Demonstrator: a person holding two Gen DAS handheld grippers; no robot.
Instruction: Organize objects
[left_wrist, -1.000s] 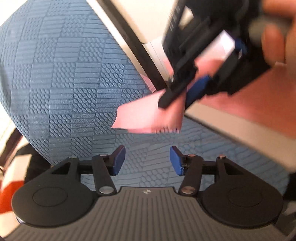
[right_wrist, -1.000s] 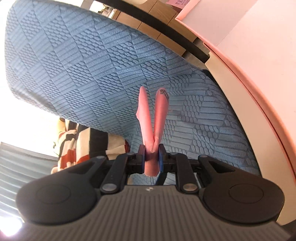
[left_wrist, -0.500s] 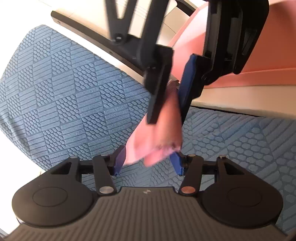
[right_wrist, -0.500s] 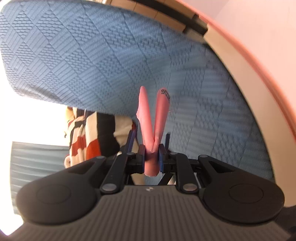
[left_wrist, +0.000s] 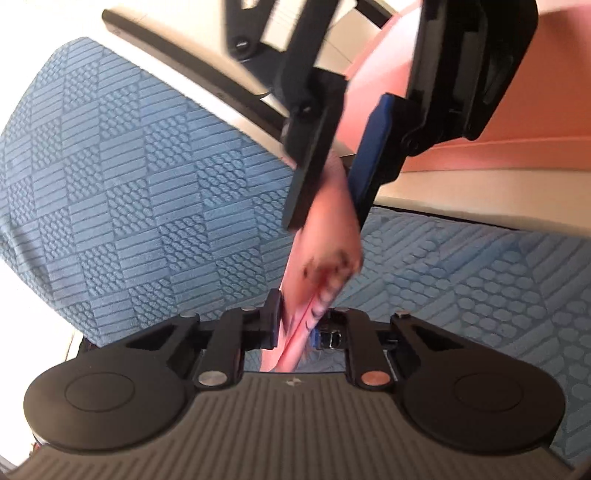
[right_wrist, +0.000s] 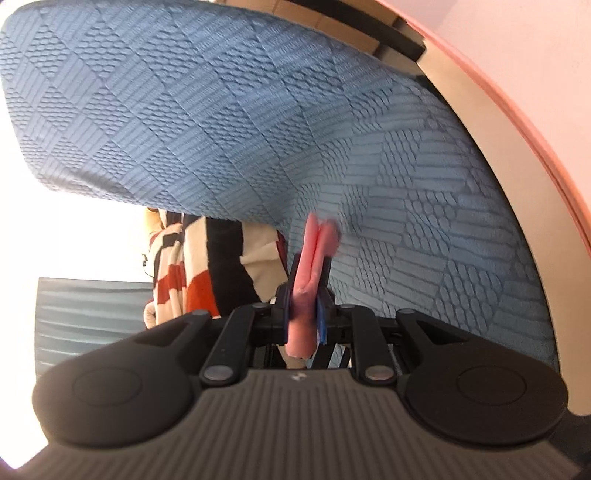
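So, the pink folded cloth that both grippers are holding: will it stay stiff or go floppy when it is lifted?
Probably floppy: the pink cloth bends and folds between the right gripper and the left gripper, whose jaws are closing on it. It looks thin and light, since small pinches carry it. Its free end would likely droop over the blue textured cover.

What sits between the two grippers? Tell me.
Only the pink cloth spans from the right gripper to the left gripper, whose jaws are closing on it; left wrist view.
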